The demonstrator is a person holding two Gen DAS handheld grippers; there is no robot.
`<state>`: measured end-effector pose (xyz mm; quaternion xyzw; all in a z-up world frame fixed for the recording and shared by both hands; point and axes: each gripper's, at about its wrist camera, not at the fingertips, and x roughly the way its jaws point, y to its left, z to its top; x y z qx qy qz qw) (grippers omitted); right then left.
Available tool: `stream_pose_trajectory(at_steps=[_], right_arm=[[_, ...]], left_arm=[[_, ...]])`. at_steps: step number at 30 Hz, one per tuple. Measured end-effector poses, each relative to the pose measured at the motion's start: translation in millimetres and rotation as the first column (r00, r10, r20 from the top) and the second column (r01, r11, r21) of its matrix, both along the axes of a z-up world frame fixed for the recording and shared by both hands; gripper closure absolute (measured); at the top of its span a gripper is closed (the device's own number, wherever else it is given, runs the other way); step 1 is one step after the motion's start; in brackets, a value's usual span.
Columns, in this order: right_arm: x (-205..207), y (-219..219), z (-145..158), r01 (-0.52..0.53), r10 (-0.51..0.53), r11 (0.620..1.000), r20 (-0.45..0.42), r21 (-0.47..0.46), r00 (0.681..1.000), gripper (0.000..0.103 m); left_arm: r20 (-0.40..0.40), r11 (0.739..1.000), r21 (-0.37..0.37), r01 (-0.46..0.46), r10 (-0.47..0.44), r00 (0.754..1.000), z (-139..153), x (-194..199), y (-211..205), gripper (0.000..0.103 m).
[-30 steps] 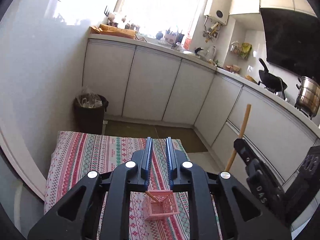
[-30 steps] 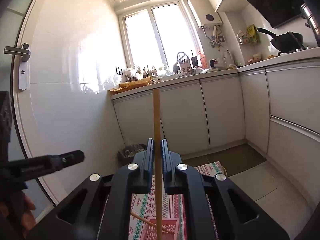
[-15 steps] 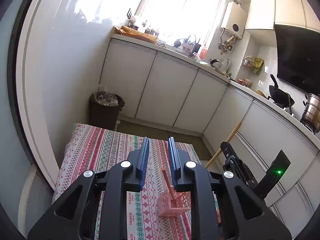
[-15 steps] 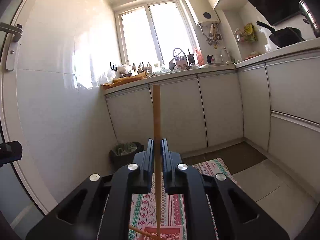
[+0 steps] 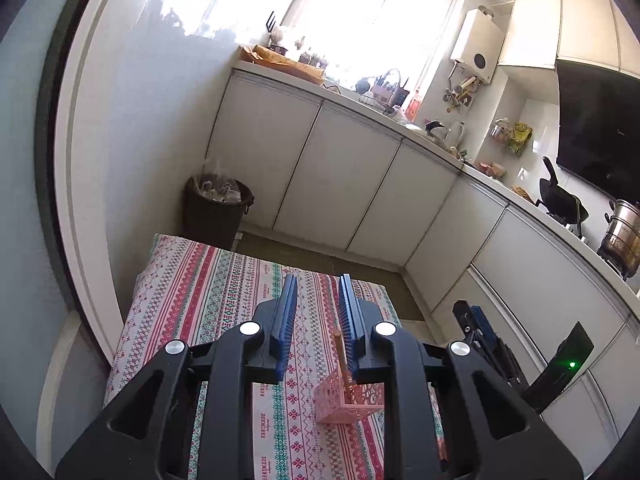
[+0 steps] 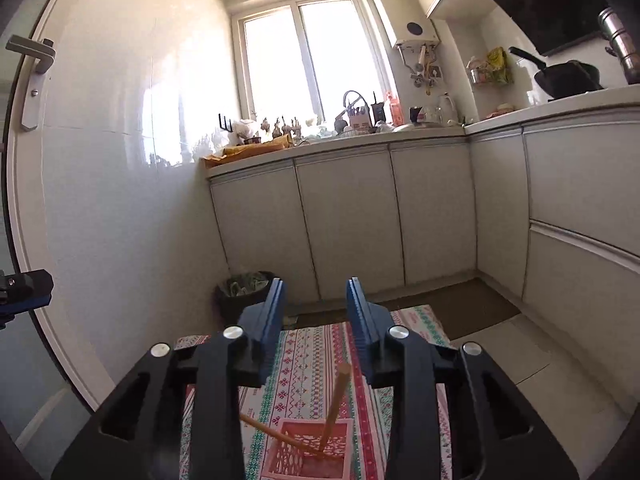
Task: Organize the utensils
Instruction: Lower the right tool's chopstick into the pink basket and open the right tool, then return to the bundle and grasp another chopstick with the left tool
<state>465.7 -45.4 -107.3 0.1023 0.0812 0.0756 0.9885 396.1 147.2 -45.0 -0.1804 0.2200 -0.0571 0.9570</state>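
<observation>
A pink lattice basket (image 6: 310,454) stands on the striped tablecloth (image 6: 304,360), just below my right gripper (image 6: 315,284). Its jaws are opening and the blue pads touch nothing. Two wooden chopsticks rest in the basket: one (image 6: 335,404) leans nearly upright, free of the pads, and the other (image 6: 272,432) slants out to the left. In the left wrist view the basket (image 5: 348,400) sits low and right of centre with a chopstick (image 5: 339,356) rising from it. My left gripper (image 5: 317,284) hangs over the cloth, its jaws opening with nothing between them.
The small table (image 5: 208,280) stands against a white wall on the left. A dark waste bin (image 5: 216,212) sits behind its far corner. White cabinets (image 5: 340,184) run along the back and right, with a wok (image 5: 560,200) and pot (image 5: 622,236) on the counter.
The right gripper's jaws have parted and let go of the upright chopstick, which has dropped into the pink basket. The left gripper's jaws have widened slightly and it has shifted left.
</observation>
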Motion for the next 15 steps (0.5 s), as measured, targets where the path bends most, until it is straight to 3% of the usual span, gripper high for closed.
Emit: stream_pose_trajectory(at_steps=[3,5,6,8,9,10,11,15], right_arm=[[-18.0,-12.7,20.5,0.021,-0.021,1.0,0.025,0.02,0.999,0.064],[-34.3,-22.4,34.0,0.043,-0.044,0.999,0.045,0.026,0.998,0.045],[-42.7,-28.1,39.4,0.055,-0.057,0.998,0.054,0.029,0.997,0.04],[-62.7,-39.9,49.2,0.092,-0.094,0.995,0.063,0.03,0.994,0.016],[-73.5,-46.7,52.6,0.115,-0.117,0.993,0.064,0.028,0.991,0.012],[-85.3,-53.4,54.7,0.128,-0.13,0.991,0.068,0.027,0.989,0.006],[-98.4,-60.5,55.6,0.141,-0.142,0.99,0.069,0.023,0.987,0.006],[-148.1,-92.0,46.3,0.188,-0.187,0.982,-0.015,0.014,0.982,0.006]], left_arm=[[0.001,1.0,-0.005,0.019,-0.019,1.0,6.9,-6.0,-4.5,0.079],[-0.003,0.999,-0.007,0.039,-0.039,0.999,11.0,-10.6,-10.4,0.074],[-0.005,0.999,-0.002,0.046,-0.046,0.999,13.0,-13.6,-13.7,0.072],[-0.005,0.998,0.008,0.056,-0.056,0.998,16.5,-21.7,-20.5,0.059],[-0.005,0.998,0.013,0.059,-0.059,0.998,18.1,-26.5,-24.2,0.053],[-0.004,0.998,0.016,0.066,-0.066,0.998,19.6,-31.7,-27.8,0.038],[-0.003,0.997,0.019,0.074,-0.074,0.997,21.3,-36.2,-31.9,0.026],[-0.013,0.985,0.106,0.138,-0.137,0.99,26.3,-56.7,-58.5,0.009]])
